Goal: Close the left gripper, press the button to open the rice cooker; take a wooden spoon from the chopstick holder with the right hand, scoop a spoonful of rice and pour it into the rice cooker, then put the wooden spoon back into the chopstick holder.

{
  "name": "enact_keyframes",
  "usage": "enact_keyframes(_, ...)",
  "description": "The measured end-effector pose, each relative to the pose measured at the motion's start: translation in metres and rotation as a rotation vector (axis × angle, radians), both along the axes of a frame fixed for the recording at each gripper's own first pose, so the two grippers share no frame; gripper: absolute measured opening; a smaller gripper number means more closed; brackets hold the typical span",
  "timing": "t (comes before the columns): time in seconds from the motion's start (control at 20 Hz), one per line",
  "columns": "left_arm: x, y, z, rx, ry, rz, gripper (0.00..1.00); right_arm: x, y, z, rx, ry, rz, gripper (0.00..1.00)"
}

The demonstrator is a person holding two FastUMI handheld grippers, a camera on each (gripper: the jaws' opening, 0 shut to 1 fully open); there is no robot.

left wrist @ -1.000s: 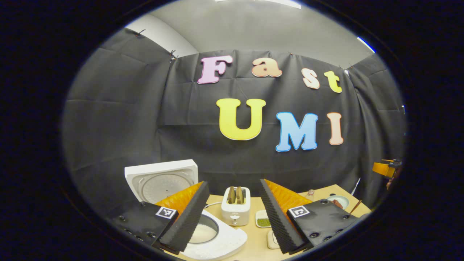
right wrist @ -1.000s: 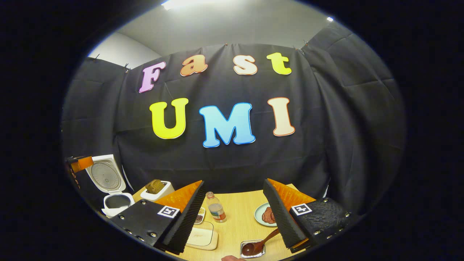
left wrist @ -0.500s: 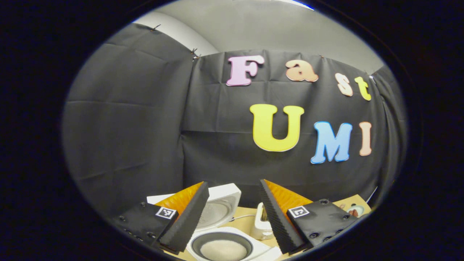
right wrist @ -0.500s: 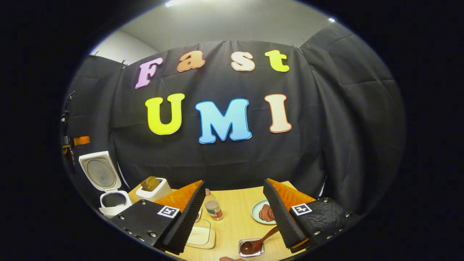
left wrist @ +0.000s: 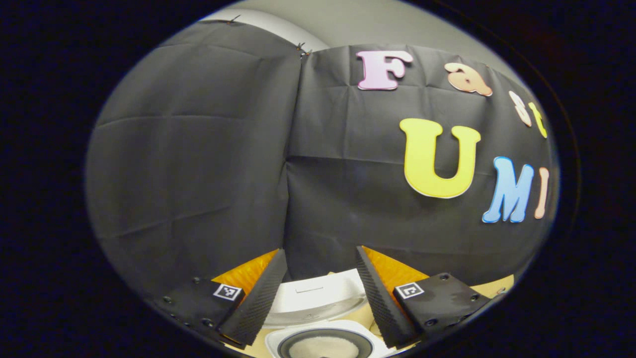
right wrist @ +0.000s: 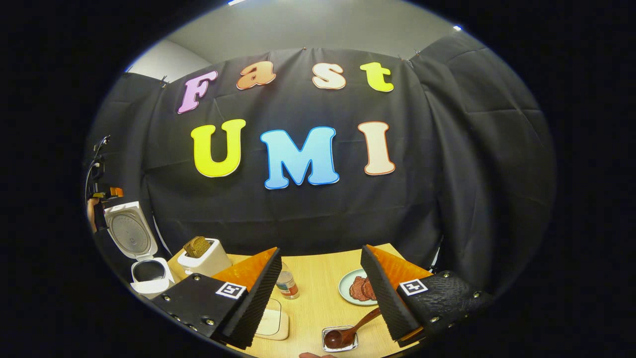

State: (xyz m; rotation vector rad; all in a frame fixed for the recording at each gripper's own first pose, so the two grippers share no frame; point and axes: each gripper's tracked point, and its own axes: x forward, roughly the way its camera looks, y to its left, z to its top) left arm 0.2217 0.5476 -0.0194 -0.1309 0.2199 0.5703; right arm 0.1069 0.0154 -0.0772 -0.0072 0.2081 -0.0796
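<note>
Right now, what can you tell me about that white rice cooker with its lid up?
The rice cooker is a small white appliance, plastic by the look of it, at the left end of the wooden table, beside a white toaster. Its hinged lid stands open and upright, showing a round metallic inner plate. The left gripper view looks down into the dark inner pot, which holds white rice. The left gripper hovers above it, open; nothing visibly touches the cooker.

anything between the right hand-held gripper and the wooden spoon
Nothing visible. The right hand-held gripper is open above the table, and the wooden spoon lies just below its fingers, bowl resting in a small tray, handle angled up toward them.
</note>
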Motion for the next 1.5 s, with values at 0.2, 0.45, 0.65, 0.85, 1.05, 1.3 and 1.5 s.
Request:
enact_keyframes(0.2,0.014,0.022,-0.029,0.019,0.093,0.088,0.96,0.002,-0.003,-0.004,-0.003,0.010,-0.004,0.96)
enact_keyframes(0.45,-0.002,0.010,-0.028,0.006,0.089,0.103,0.97,0.000,-0.001,-0.009,0.007,0.023,0.010,0.96)
enact_keyframes(0.65,-0.022,-0.025,-0.033,-0.013,0.074,0.060,0.97,-0.001,0.005,0.002,0.016,-0.010,0.042,0.96)
enact_keyframes(0.85,-0.041,-0.055,-0.042,-0.010,0.064,0.026,0.97,-0.003,0.009,0.008,0.012,-0.034,0.065,0.96)
enact_keyframes(1.05,-0.063,-0.083,-0.057,-0.025,0.067,0.011,0.96,-0.007,0.010,0.008,0.006,-0.026,0.083,0.96)
enact_keyframes(1.3,-0.080,-0.114,-0.083,-0.033,0.084,-0.011,0.96,-0.012,0.006,0.013,0.003,-0.029,0.084,0.96)
enact_keyframes(1.5,-0.088,-0.135,-0.114,-0.071,0.130,-0.034,0.96,-0.017,-0.001,0.014,-0.006,-0.028,0.080,0.96)
